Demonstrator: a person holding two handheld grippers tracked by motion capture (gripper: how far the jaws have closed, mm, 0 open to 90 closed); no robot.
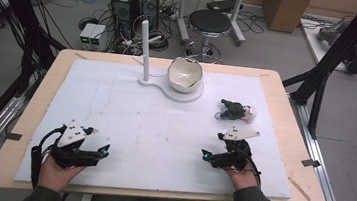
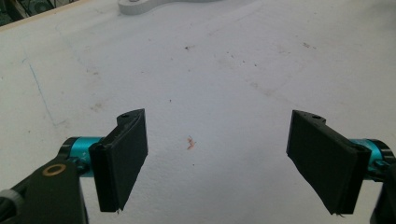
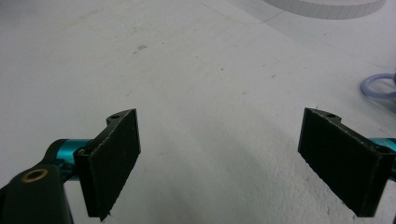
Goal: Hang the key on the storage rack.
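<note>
High view: the left gripper lies near the white mat's front left corner, jaws spread wide and empty. Near the front right edge, the right gripper is likewise agape, holding nothing. Just beyond it lies a small dark toy. By the far edge a white bowl sits on a stand.

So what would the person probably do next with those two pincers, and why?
Probably reach the right gripper forward toward the small dark toy. Both grippers are open and hold nothing, and the toy lies just ahead of the right one, far from the left gripper.
</note>
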